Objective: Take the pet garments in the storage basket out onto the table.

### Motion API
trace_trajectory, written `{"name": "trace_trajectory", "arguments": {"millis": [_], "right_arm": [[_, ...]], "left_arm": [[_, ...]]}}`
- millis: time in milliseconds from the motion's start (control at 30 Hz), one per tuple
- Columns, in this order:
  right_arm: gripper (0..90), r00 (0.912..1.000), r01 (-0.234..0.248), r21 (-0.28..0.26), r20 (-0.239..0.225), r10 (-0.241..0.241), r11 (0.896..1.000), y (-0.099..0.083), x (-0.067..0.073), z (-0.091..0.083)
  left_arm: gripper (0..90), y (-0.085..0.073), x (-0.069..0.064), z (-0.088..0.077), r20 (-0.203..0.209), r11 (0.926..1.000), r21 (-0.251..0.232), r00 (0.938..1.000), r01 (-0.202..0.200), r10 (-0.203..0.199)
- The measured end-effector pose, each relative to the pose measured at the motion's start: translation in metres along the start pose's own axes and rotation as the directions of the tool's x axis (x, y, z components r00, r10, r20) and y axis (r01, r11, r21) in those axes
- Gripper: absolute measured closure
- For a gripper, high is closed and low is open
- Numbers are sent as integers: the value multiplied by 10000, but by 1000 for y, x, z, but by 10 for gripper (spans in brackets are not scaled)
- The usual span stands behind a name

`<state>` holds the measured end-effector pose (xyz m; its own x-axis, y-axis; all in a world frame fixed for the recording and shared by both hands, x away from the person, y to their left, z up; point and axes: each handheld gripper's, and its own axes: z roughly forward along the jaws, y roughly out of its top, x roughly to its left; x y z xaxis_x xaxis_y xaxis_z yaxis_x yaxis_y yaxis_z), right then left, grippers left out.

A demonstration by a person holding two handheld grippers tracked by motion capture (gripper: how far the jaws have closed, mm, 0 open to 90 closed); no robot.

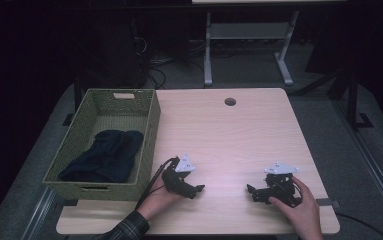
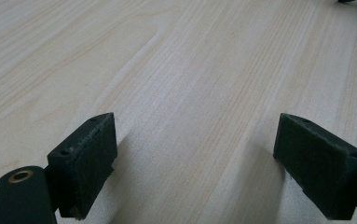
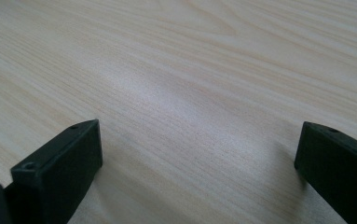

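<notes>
one pale wooden table (image 1: pixel 229 135) sat under the high camera, with one round hole (image 1: pixel 230 102) near its far edge. one green woven basket (image 1: pixel 149 135) stood on the table's left side, its right wall just beside the bare wood. inside the basket lay one dark blue piece of cloth (image 1: pixel 104 155), bunched toward the near end; it may have been a folded garment, though the dim light made that hard to tell.

two hands reached in from the near edge, each holding one gripper. the left hand (image 1: pixel 160 197), with a plaid sleeve (image 1: pixel 126 227) behind it, held the left gripper (image 1: pixel 199 189) low over the table near the basket's near right corner. the right hand (image 1: pixel 301 205) held the right gripper (image 1: pixel 250 190) over the table's near right part. the two grippers pointed toward each other and were well apart, with bare wood between them. each carried one grey three-cornered plate on top.

in the left gripper view, the left gripper (image 2: pixel 195 158) had its two black jaws spread wide, with only wood grain between them and nothing held. in the right gripper view, the right gripper (image 3: pixel 197 163) likewise had its two jaws wide apart over bare wood, gripping nothing.

beyond the table, one white desk frame (image 1: pixel 249 45) stood on the dark floor.
</notes>
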<state>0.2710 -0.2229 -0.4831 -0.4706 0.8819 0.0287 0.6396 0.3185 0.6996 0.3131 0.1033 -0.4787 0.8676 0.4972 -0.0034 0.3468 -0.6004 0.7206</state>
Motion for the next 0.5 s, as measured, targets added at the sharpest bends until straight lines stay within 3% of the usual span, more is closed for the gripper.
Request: {"name": "trace_trajectory", "arguments": {"millis": [500], "right_arm": [[4,10000,-7,-1,0,7,10000,0,0,0]], "left_arm": [[133,0,0,-3,-274,9993,229,9992,284,-278]]}}
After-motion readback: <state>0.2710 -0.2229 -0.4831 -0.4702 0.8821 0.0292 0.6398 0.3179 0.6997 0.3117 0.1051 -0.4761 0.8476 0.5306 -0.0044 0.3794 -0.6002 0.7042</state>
